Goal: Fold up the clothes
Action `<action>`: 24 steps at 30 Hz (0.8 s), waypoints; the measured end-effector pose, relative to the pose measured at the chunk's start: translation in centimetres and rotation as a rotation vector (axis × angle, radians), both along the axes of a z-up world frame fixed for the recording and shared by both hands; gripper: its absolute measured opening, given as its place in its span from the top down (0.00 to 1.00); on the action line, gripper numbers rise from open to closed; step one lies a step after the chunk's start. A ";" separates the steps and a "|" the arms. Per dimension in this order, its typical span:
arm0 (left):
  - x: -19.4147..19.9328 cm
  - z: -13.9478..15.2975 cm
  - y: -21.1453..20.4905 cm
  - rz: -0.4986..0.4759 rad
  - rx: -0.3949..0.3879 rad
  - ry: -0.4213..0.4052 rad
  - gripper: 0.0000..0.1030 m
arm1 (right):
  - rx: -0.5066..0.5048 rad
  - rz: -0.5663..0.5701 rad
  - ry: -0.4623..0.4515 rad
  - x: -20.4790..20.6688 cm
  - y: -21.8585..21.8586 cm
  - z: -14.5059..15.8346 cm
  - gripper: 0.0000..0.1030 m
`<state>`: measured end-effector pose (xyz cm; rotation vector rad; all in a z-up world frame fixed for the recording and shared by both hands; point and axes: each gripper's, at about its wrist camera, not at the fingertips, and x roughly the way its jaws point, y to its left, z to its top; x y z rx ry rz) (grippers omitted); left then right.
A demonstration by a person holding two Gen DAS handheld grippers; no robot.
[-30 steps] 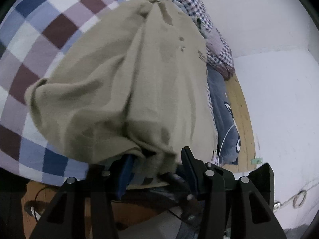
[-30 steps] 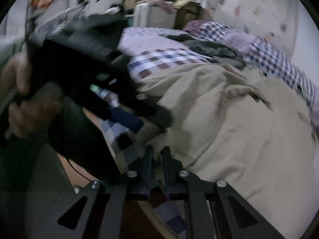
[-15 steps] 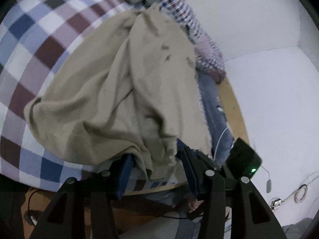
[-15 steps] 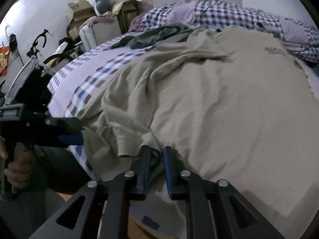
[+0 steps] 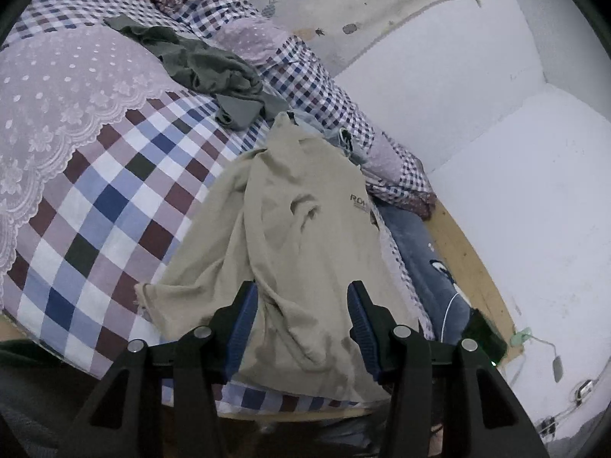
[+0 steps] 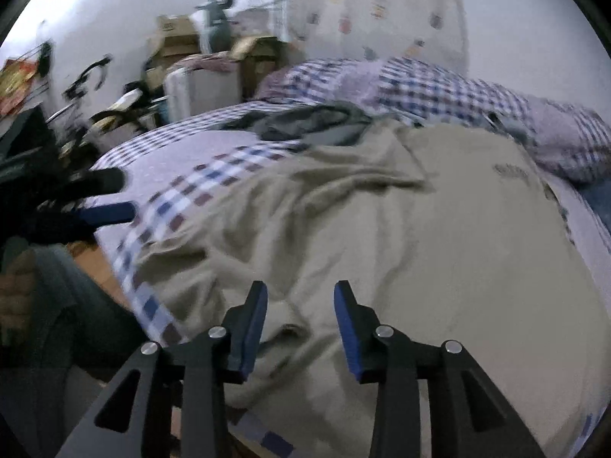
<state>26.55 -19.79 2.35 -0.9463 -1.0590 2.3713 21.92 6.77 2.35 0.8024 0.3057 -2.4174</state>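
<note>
Both your grippers hang with jaws spread and nothing between them: the left gripper (image 5: 301, 315) and the right gripper (image 6: 300, 315) each sit over the near hem of the beige shirt (image 5: 305, 236). That shirt lies rumpled on the checked bedspread (image 5: 110, 206) near the foot of the bed, with a dark green garment (image 5: 202, 63) crumpled further up by the pillows

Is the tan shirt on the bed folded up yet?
Not yet. The beige cotton shirt lies spread out and wrinkled across the checked bedspread, with no neat folds.
</note>
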 end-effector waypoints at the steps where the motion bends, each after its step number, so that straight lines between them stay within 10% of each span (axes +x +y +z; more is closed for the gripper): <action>1: 0.0 0.0 -0.1 0.007 0.001 0.000 0.50 | 0.018 0.037 0.011 0.5 -0.7 0.0 0.62; 14: -1.5 -2.1 -1.1 0.060 0.059 -0.066 0.50 | 0.367 0.157 0.114 2.0 -5.1 -4.4 0.66; 17: -1.9 -2.2 -1.4 0.074 0.073 -0.068 0.50 | 0.423 0.167 0.118 1.8 -5.5 -5.1 0.95; 24: -2.7 -1.8 -2.3 0.106 0.101 -0.048 0.50 | 0.205 0.067 0.041 0.3 -1.8 -0.3 0.98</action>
